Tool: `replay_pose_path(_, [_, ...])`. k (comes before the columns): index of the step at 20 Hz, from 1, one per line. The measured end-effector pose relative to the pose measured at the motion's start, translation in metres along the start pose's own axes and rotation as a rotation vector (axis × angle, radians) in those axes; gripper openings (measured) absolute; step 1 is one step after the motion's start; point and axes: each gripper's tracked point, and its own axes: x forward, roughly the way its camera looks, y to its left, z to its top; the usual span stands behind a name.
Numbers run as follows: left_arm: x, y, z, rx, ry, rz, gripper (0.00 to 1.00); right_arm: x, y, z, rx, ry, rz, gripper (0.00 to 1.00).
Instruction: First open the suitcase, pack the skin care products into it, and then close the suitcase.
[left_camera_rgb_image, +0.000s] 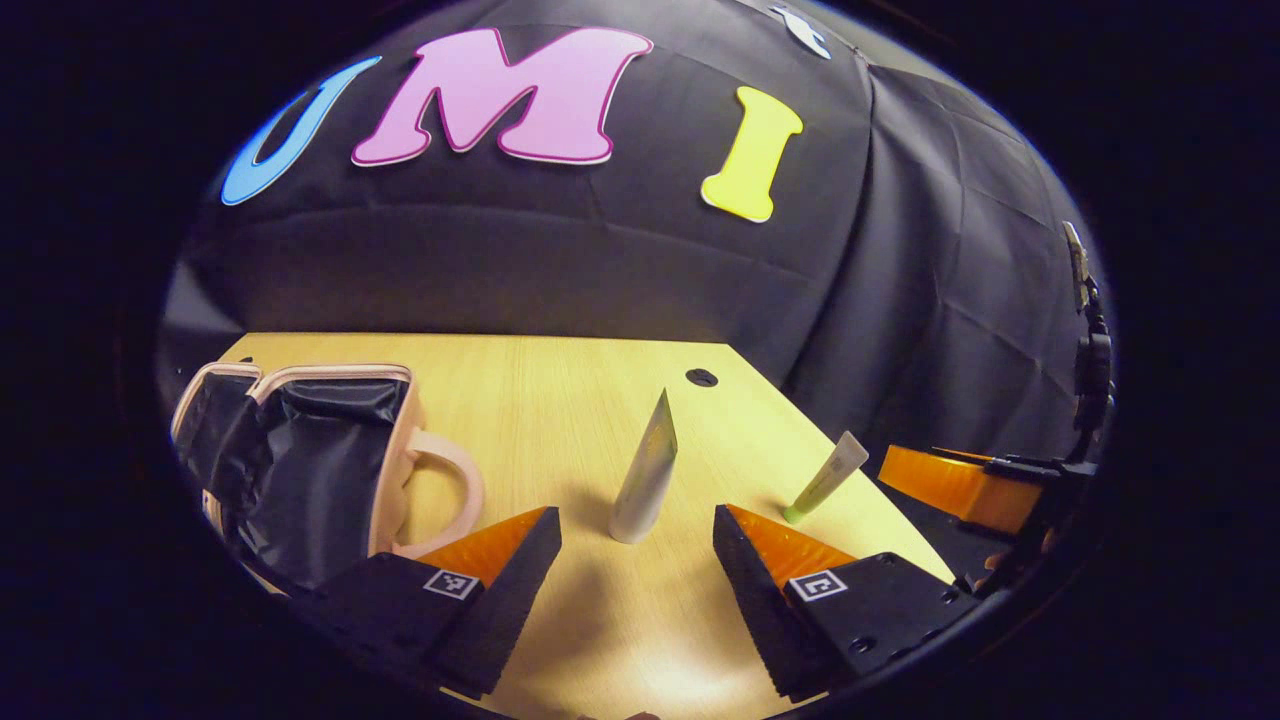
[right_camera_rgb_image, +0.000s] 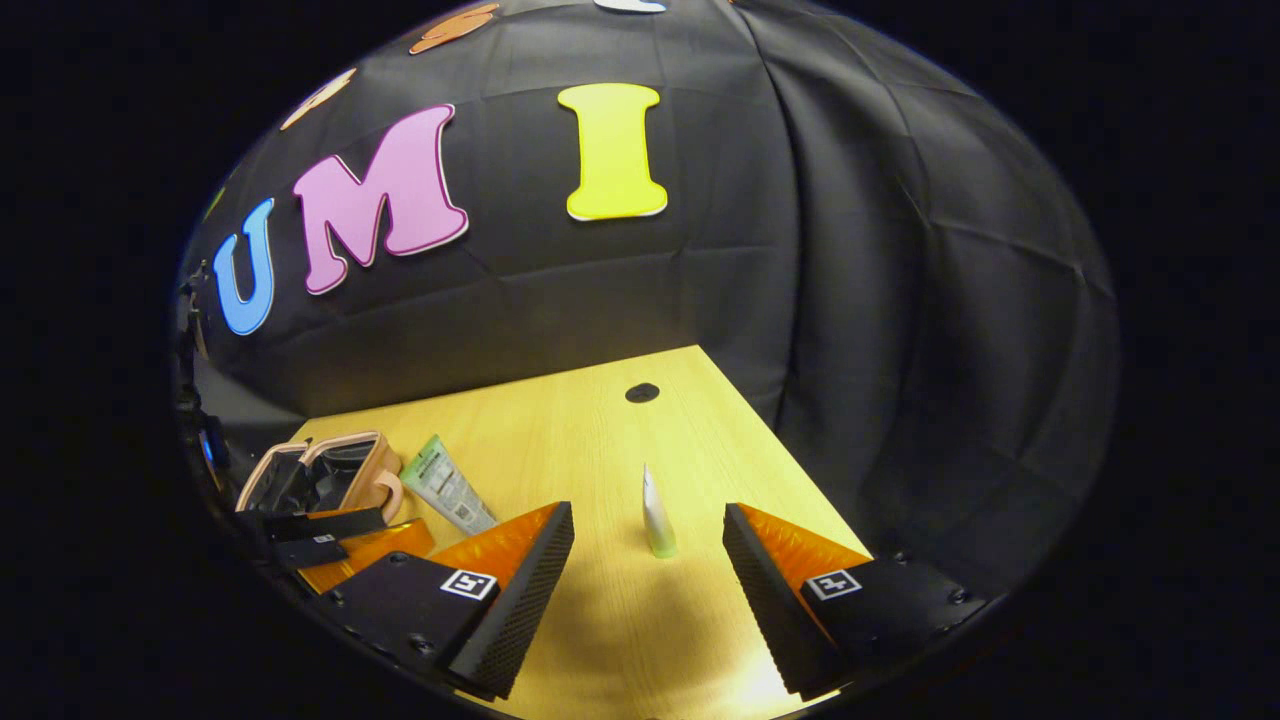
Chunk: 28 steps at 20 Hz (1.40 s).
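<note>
A small pink suitcase (left_camera_rgb_image: 300, 460) lies open at the table's left, its dark lining showing and its handle toward the middle. A large white tube (left_camera_rgb_image: 647, 472) stands on its cap just ahead of my left gripper (left_camera_rgb_image: 636, 545), which is open with nothing between its fingers. A slimmer tube with a green cap (left_camera_rgb_image: 828, 476) stands to its right. In the right gripper view that slim tube (right_camera_rgb_image: 656, 527) stands right ahead of my open right gripper (right_camera_rgb_image: 648, 540). There the large tube (right_camera_rgb_image: 447, 485) and the suitcase (right_camera_rgb_image: 318, 472) sit to the left, beyond the other gripper (right_camera_rgb_image: 340, 535).
The light wooden table (left_camera_rgb_image: 560, 400) has a round cable hole (left_camera_rgb_image: 701, 377) near its far edge. Black cloth walls close in behind and to the right. The right gripper (left_camera_rgb_image: 975, 480) shows at the table's right edge in the left gripper view.
</note>
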Motion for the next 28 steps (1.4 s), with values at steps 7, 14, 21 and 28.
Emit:
replay_pose_path(7, [0.087, 0.001, -0.019, 0.078, 0.042, 0.060, 0.97, 0.045, -0.020, -0.025, 0.057, 0.039, -0.020, 0.96])
replay_pose_path(14, [0.126, 0.011, -0.023, 0.075, 0.065, 0.129, 0.76, 0.080, -0.014, -0.030, 0.065, 0.030, -0.023, 0.97])
replay_pose_path(21, [0.117, 0.020, -0.028, 0.042, 0.068, 0.145, 0.51, 0.117, -0.008, -0.048, 0.019, 0.035, -0.046, 0.98])
replay_pose_path(28, [0.110, 0.032, -0.033, 0.033, 0.060, 0.151, 0.53, 0.137, -0.017, -0.057, -0.048, 0.036, -0.083, 0.52])
